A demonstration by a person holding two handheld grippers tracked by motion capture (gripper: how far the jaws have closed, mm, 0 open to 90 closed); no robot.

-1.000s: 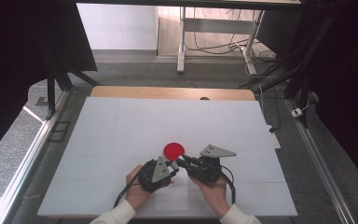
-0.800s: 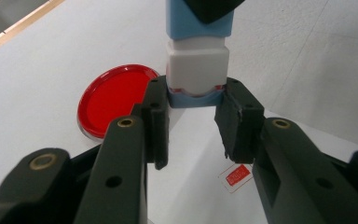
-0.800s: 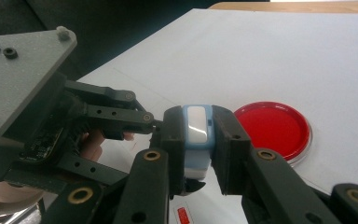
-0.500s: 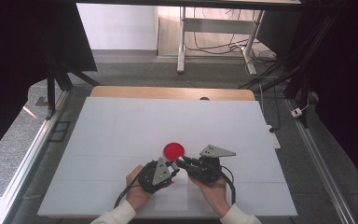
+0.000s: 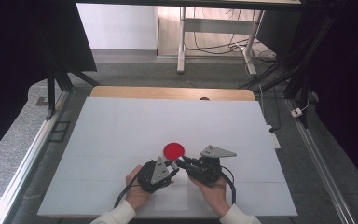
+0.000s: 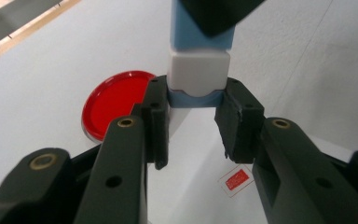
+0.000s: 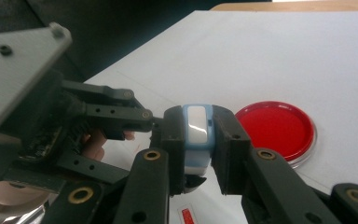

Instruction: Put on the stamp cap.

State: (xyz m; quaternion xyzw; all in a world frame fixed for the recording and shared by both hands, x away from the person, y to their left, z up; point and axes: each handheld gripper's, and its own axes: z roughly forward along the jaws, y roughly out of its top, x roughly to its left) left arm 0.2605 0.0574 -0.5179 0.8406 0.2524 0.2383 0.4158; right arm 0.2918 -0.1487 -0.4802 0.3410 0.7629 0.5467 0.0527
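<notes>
I'm clamping one blue-white block [image 7: 196, 135] in my right gripper [image 7: 196, 140] — my left gripper [image 6: 193, 121] is gripping its other end. One red dish [image 5: 174, 150] is lying empty just beyond both.

dish [image 5: 174, 150] on table [image 5: 121, 126] | behind both hand-held grippers | block [image 7: 196, 135] between them

Over that last second almost nothing moved for me. In the high view my left gripper [image 5: 174, 166] and right gripper [image 5: 181, 163] shifted only a shade, their tips remaining together just below the red dish [image 5: 174, 150]. I could not make out any other difference on the table [image 5: 121, 126] between the frames.
</notes>
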